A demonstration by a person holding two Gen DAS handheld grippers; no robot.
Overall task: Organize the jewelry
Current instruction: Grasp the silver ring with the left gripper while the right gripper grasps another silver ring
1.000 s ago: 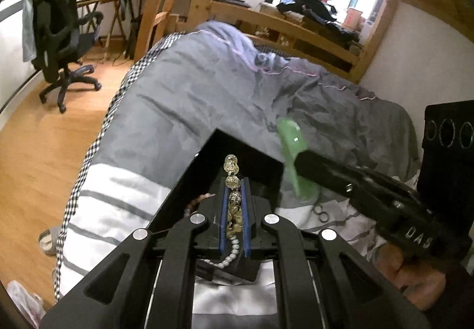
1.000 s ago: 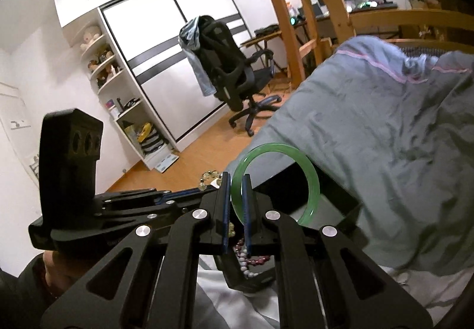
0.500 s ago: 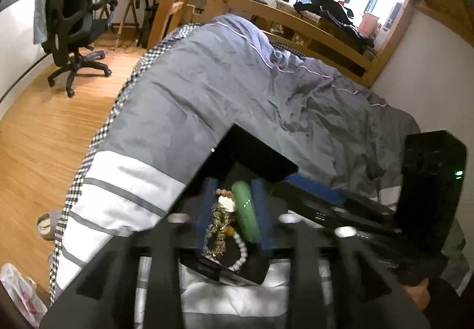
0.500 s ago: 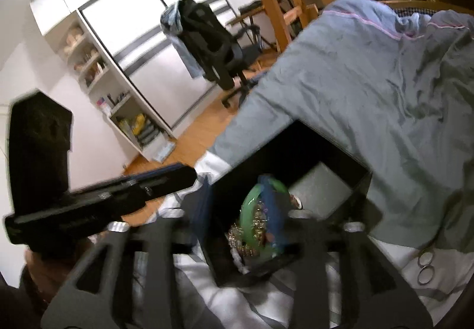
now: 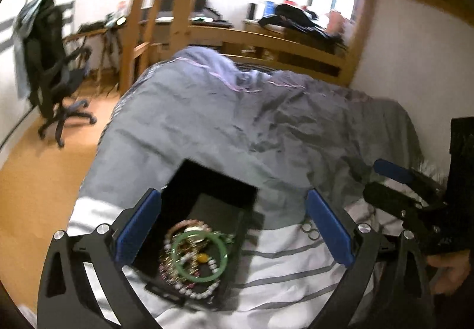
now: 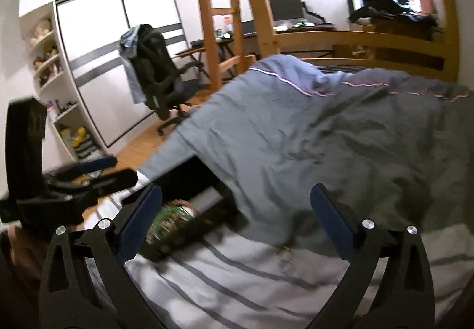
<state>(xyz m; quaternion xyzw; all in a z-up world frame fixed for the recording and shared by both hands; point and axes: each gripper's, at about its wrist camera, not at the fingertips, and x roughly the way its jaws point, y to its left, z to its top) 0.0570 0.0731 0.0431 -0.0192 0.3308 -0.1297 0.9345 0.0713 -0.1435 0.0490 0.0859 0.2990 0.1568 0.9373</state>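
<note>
A black open jewelry box [image 5: 204, 189] sits on the bed and also shows in the right wrist view [image 6: 195, 180]. Inside lie a green bangle [image 5: 199, 258], seen too in the right wrist view [image 6: 170, 217], and several bead bracelets [image 5: 192, 284]. My left gripper [image 5: 234, 225] is open and empty above the box's near end. My right gripper [image 6: 237, 225] is open and empty, to the right of the box over the bedding. Two small metal rings [image 5: 309, 229] lie on the striped sheet right of the box; they show faintly in the right wrist view [image 6: 284, 252].
The bed has a crumpled grey duvet [image 5: 237, 121] and a white striped sheet [image 5: 281, 266]. A wooden bed frame and ladder [image 6: 225, 3] stand behind. An office chair [image 5: 56, 68] stands on the wooden floor at left. White shelves [image 6: 50, 86] line the wall.
Both grippers opened: the left let the bead bracelet go and the right let the green bangle go into the box. Both then drew back, the right moving rightward.
</note>
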